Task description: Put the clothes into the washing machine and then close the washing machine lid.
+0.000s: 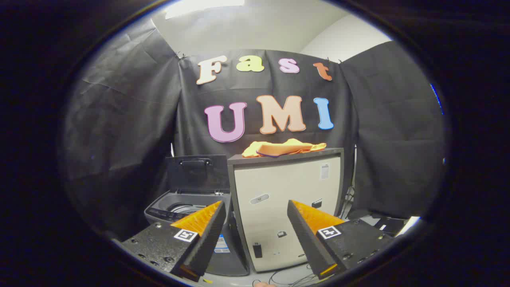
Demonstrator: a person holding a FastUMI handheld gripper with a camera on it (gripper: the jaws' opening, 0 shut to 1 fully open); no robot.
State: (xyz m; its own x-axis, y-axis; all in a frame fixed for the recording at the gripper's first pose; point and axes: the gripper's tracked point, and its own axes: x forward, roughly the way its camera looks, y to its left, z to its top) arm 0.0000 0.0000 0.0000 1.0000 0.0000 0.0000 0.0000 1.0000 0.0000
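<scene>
Gripper [255, 207] is open and holds nothing; free room lies between its fingers. Beyond them stands a cabinet [287, 207] with the clothes [283, 148] on its top edge. Just beside it is the washing machine [187, 207], lid [198, 172] raised upright, drum open. Cables [287, 277] lie on the floor.

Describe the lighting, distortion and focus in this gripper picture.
Gripper view: fisheye bends the cabinet edges; a ceiling light glares overhead; the clothes and open washing machine look sharp; the open gripper fingers loom large and near, with nothing between them.
</scene>
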